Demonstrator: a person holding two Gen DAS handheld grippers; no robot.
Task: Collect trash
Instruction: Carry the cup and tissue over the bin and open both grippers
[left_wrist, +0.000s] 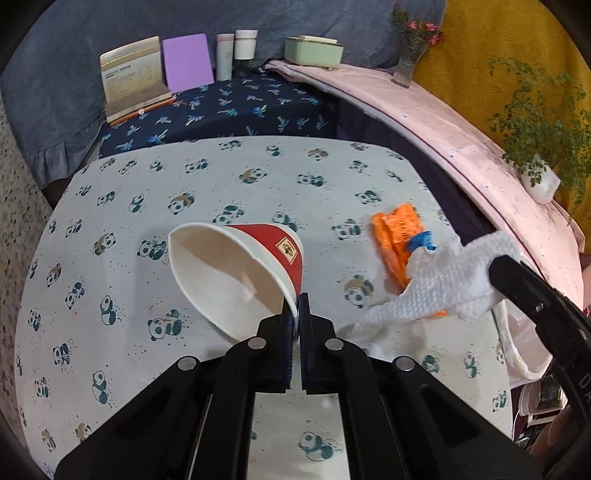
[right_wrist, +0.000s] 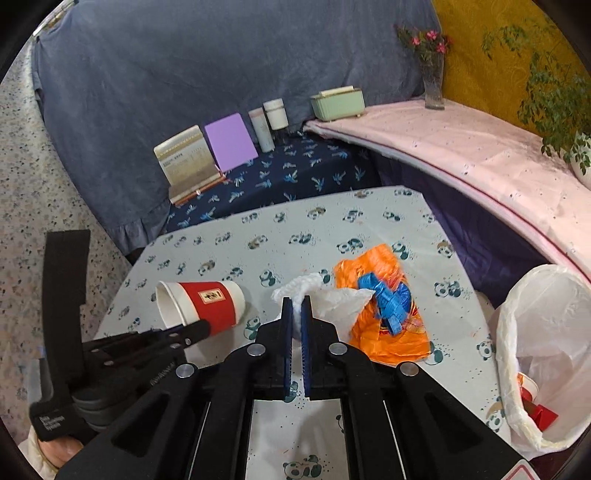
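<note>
Two pieces of trash already pinched, one per gripper. Left gripper (left_wrist: 297, 310) pressed together on the rim of the red paper cup (left_wrist: 236, 273), cup tipped with its mouth toward 9 o'clock and apparently clear of the table (left_wrist: 110, 258). Right gripper (right_wrist: 295, 310) clamped on the white tissue (right_wrist: 325, 302), loose end drooping toward 3 o'clock over the orange plastic bag (right_wrist: 384, 325). Bag not yet picked up, flat on the panda cloth with a blue knotted strip (right_wrist: 388, 302) on top. Lined trash bin (right_wrist: 532, 354) off the table edge at about 4 o'clock from the right gripper, some red scraps already inside.

Likely trouble from here:

- Thin hold on the cup. Only a sliver of rim between the pads, so a quick swing toward the bin could pivot the cup out or crush the wall.
- Trailing tissue. Hanging tail near the orange bag and blue strip; could snag and drag them across the cloth, or tear and leave a scrap behind.
- Crossing paths. Bin on the right side, so a long reach for the left gripper past the right one; risk of collision if both travel together.
- Soft bin liner. Sagging rim; an early release could land on the lip and slide to the floor.
- Light tissue. Could cling to the pads on release instead of dropping.
</note>
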